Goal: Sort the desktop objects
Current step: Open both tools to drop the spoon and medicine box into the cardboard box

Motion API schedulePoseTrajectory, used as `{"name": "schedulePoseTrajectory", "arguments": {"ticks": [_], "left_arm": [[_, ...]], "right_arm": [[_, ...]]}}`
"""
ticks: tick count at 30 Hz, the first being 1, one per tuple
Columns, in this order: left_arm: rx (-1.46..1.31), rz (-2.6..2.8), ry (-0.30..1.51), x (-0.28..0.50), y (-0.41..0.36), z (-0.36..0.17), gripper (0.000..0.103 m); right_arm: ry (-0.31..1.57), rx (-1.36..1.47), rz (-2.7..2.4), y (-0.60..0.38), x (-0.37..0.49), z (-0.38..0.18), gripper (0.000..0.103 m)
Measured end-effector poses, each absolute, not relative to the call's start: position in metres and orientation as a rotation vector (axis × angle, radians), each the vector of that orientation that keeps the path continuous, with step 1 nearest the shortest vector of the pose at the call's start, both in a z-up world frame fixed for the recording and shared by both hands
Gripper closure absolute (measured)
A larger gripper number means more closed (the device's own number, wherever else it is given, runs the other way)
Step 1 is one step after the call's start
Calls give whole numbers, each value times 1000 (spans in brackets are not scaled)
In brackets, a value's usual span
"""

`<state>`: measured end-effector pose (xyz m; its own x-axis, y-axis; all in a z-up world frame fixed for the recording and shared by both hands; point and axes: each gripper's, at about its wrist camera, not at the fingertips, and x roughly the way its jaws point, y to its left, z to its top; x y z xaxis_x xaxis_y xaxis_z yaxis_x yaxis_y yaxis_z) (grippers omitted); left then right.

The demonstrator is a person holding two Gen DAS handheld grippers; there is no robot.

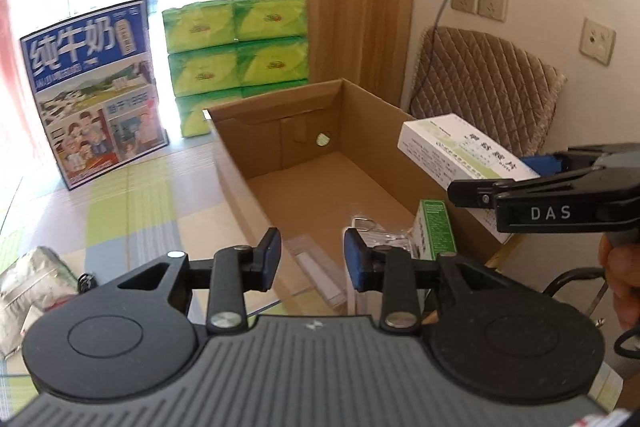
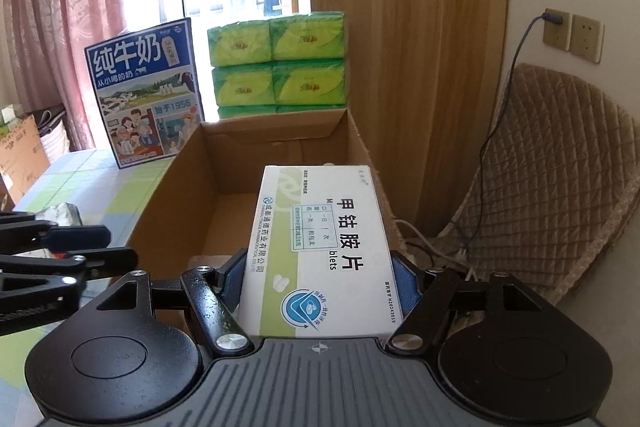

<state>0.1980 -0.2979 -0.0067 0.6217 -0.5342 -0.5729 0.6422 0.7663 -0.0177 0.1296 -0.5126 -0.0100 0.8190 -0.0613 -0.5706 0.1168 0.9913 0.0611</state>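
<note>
Checked tabletop (image 1: 132, 211), carton (image 1: 248, 163) open in the middle. My right gripper (image 2: 318, 279) is clamped on the white pill box (image 2: 320, 251), held over the carton's near right edge. My left gripper (image 1: 312, 259) hangs part-open, holding nothing, over the carton's near end. Green box (image 1: 434, 231) and clear packet (image 1: 320, 275) lie inside below it. Foil pouch (image 1: 32, 287) sits left of carton. Milk box (image 1: 96, 91) and tissue packs (image 1: 236, 51) stand behind it.

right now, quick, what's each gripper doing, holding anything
Left gripper: open, holding nothing.
Right gripper: shut on the white medicine box, over the cardboard box.
</note>
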Motion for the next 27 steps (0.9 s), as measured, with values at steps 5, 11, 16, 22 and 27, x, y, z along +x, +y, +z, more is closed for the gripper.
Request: {"name": "schedulePoseTrajectory", "arguments": {"ticks": [5,11,16,22,27], "left_arm": [[196,-661,586,195,-283,-3,70],[174,-629,598,193,-263,-3,61],[165,-597,606,184,-242,-2,48],[168,-546,613,167,-209,3,33],[164,-499,611,150,-176,10,22]], "right_arm": [[580,96,-87,-506,136,-9,34],[576,117,-96,-502,131,-4,29],[580,133,-89,-495,118,5,27],[561,138,-49,-469,99,22,22],[542,131,-3,-439,83,35,16]]}}
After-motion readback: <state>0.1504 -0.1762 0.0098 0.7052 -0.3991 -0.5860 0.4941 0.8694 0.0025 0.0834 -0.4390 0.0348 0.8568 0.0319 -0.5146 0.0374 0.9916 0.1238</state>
